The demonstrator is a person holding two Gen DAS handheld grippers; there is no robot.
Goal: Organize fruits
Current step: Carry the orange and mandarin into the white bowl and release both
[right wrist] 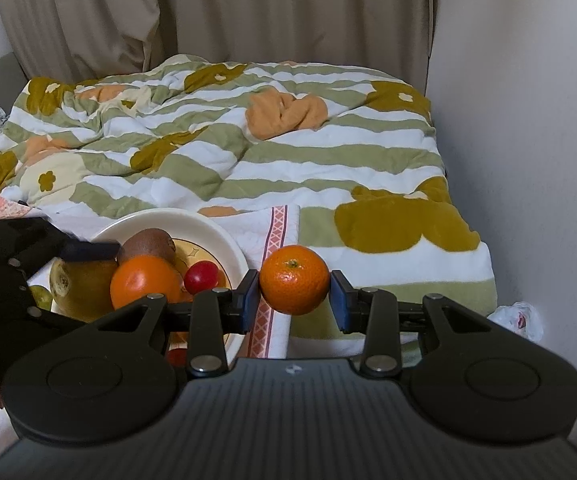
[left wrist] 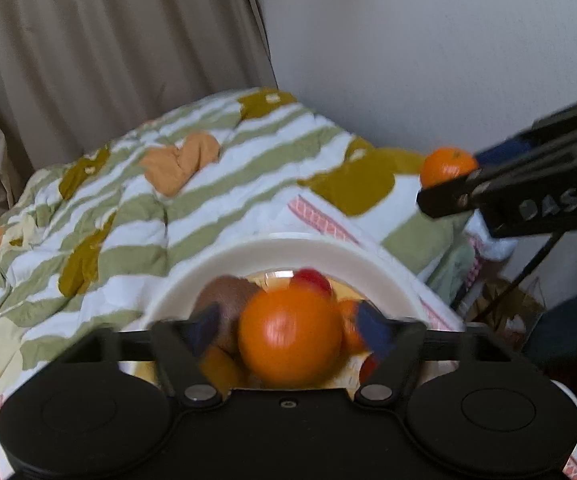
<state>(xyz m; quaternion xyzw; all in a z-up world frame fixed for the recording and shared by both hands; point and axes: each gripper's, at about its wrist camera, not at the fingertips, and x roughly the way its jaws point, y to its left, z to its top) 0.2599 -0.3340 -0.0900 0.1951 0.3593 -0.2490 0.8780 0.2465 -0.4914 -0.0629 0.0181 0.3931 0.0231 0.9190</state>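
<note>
Your right gripper (right wrist: 294, 294) carries a mandarin (right wrist: 294, 280) between its blue pads (right wrist: 250, 294): the left pad touches the fruit, while a thin gap shows at the right pad, so a full clamp cannot be confirmed from this view. The mandarin hangs above a patterned cloth (right wrist: 276, 236) that lies over the striped quilt (right wrist: 288, 152), just to the right of the cream bowl (right wrist: 224, 236). In the left wrist view the same mandarin (left wrist: 447, 166) appears at the tip of your right gripper (left wrist: 454, 184), well beyond the bowl's far rim (left wrist: 288, 246). Your left gripper (left wrist: 290, 330) is over the bowl, its fingers (left wrist: 372, 330) spread to either side of an orange (left wrist: 290, 336); the picture is blurred there, and contact with the fruit cannot be judged. From the right wrist view your left gripper (right wrist: 88, 250) reaches in over the bowl from the left. The bowl holds the orange (right wrist: 146, 282), a brown kiwi (right wrist: 148, 244) behind it, a yellow-green fruit (right wrist: 82, 286) to the left, and a small red fruit (right wrist: 201, 276) to the right. A beige curtain (right wrist: 248, 12) hangs behind the bed.
</note>
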